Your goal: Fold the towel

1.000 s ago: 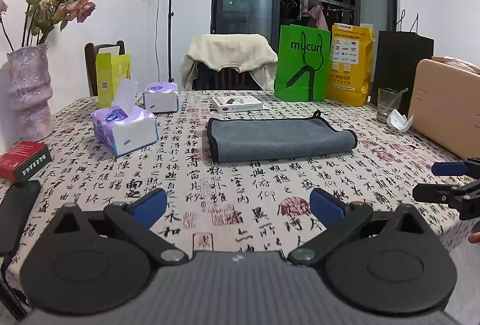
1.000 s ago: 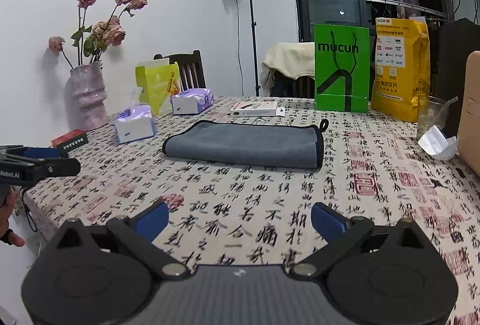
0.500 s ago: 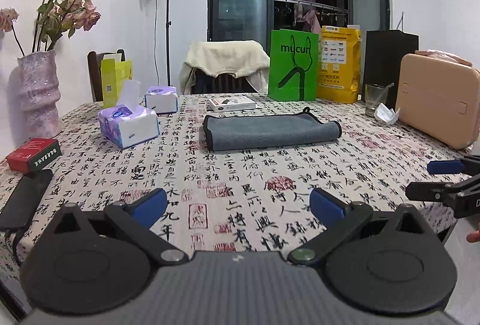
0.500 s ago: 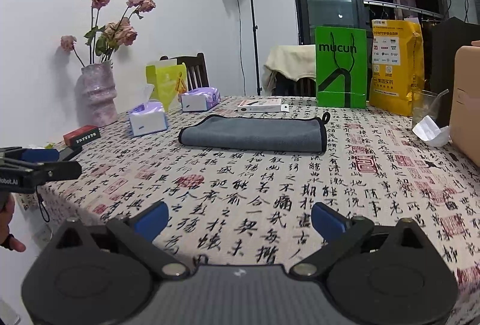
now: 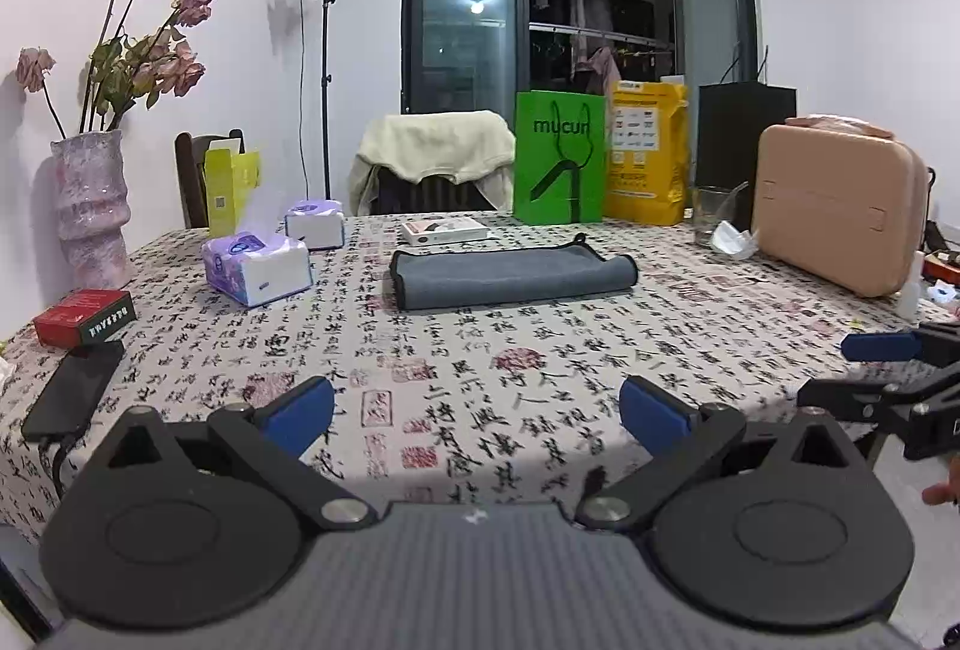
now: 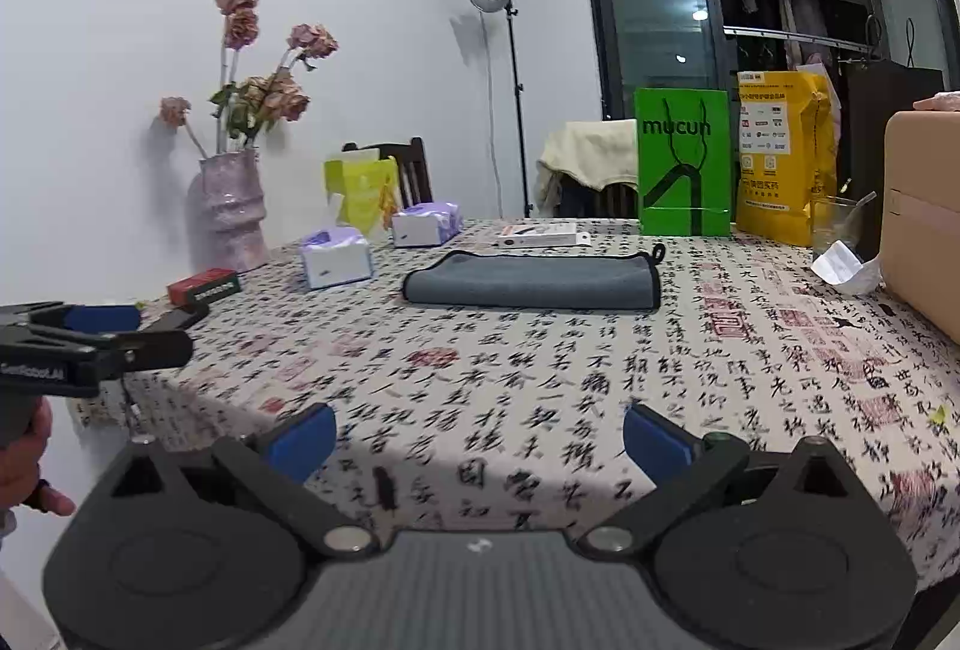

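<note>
Here we see the grey towel (image 5: pixel 510 275) lying folded on the table (image 5: pixel 540 380), its long axis running left to right across our view, hanging loop (image 6: pixel 658 251) at the far right corner. A tissue pack (image 5: pixel 258 269) sits near its left end; bare patterned cloth stretches between the towel and the near table edge. Our left gripper (image 5: pixel 477 413) and right gripper (image 6: pixel 480 437) hover at that edge, well apart from the towel, fingers spread wide, holding nothing.

bare tablecloth (image 5: pixel 480 368) before towel (image 5: pixel 510 278), tissue pack (image 5: pixel 258 266) left, case (image 5: pixel 840 212) right
</note>
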Demonstrator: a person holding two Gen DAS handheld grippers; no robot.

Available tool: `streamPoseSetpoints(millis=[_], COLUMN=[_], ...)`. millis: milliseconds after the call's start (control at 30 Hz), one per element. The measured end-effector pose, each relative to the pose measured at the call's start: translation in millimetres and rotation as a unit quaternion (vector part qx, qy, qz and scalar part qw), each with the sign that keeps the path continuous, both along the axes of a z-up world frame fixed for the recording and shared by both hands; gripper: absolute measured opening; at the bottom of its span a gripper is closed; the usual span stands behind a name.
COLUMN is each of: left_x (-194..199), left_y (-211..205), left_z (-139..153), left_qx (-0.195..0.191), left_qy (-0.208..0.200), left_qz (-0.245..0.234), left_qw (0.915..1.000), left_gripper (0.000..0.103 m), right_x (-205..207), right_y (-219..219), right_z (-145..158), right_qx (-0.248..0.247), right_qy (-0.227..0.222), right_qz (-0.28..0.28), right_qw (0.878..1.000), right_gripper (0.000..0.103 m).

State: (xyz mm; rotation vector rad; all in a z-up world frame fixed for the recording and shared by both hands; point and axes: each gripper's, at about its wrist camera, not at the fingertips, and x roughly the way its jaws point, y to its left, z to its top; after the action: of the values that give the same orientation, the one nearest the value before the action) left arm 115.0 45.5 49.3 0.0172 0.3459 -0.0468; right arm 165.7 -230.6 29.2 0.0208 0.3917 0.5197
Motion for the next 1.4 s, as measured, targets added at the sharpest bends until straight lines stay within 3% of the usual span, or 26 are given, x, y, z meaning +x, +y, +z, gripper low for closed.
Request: streamPoseSetpoints(millis=[500, 800, 967, 1400], left_x=[-48.2, -76.5, -92.4, -110.6], left_y=[-8.8, -13.6, -17.5, -22.5], left_z=[-10.8, -25.4, -34.7, -48.5], left_qx=[0.016, 0.03, 0.022, 0.003], left_qy=[-0.025, -0.041, -0.04, -0.007], left_qz=[0.015, 0.004, -0.001, 0.006], left_qw=[0.9994, 0.9987, 0.999, 1.0], left_gripper=[0.103, 0.103, 0.103, 0.103], right_x=[-55.9, -81.2, -99.0, -131.8], right_y=[12.7, 8.9, 7.6, 8.3], right_z=[-7.6, -19.9, -19.7, -31.5], right_qx=[-0.006, 0.016, 0.015, 0.006], right_qy=[-0.006, -0.025, -0.044, -0.014], right_qz=[0.012, 0.013, 0.009, 0.01], right_qw=[1.0, 0.999, 0.999, 1.0], right_gripper=[0.103, 0.103, 0.103, 0.103])
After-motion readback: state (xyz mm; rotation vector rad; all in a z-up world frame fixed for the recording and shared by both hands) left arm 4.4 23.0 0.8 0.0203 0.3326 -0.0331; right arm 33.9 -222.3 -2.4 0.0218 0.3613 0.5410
